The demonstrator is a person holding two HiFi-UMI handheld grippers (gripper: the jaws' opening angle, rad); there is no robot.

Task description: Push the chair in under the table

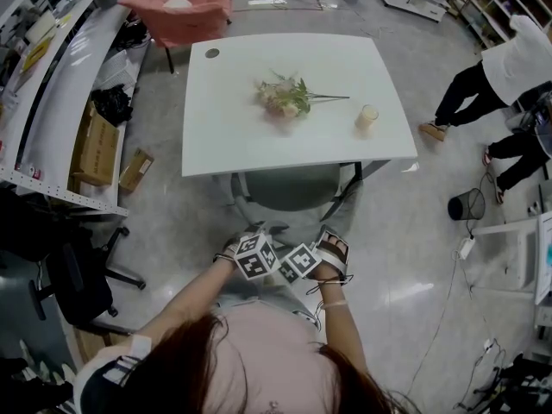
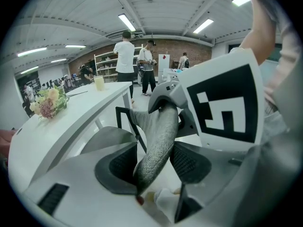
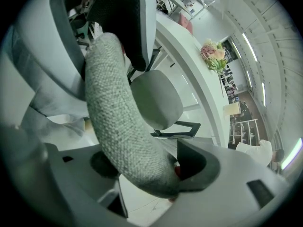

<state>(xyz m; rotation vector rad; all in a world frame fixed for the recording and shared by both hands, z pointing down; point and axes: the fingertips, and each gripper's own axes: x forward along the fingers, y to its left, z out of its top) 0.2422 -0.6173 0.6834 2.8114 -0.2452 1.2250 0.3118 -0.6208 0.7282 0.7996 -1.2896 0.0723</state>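
Note:
The grey chair's seat [image 1: 289, 188] sits partly under the near edge of the white table [image 1: 250, 145]. A bunch of flowers [image 1: 285, 97] and a pale cup [image 1: 367, 117] lie on the table. Both grippers are side by side at the top of the chair's back, just in front of the person. My left gripper [image 1: 250, 247] is shut on the grey fabric backrest [image 2: 158, 141], whose edge runs between the jaws. My right gripper [image 1: 315, 253] is also shut on the backrest [image 3: 123, 126], and the seat [image 3: 156, 98] shows beyond it beside the table [image 3: 189, 56].
A pink armchair [image 1: 181, 7] stands behind the table. A black office chair [image 1: 78, 283] and cardboard boxes [image 1: 99, 149] are at the left by a curved counter. A black bin [image 1: 467, 203] and two people [image 1: 500, 67] are at the right.

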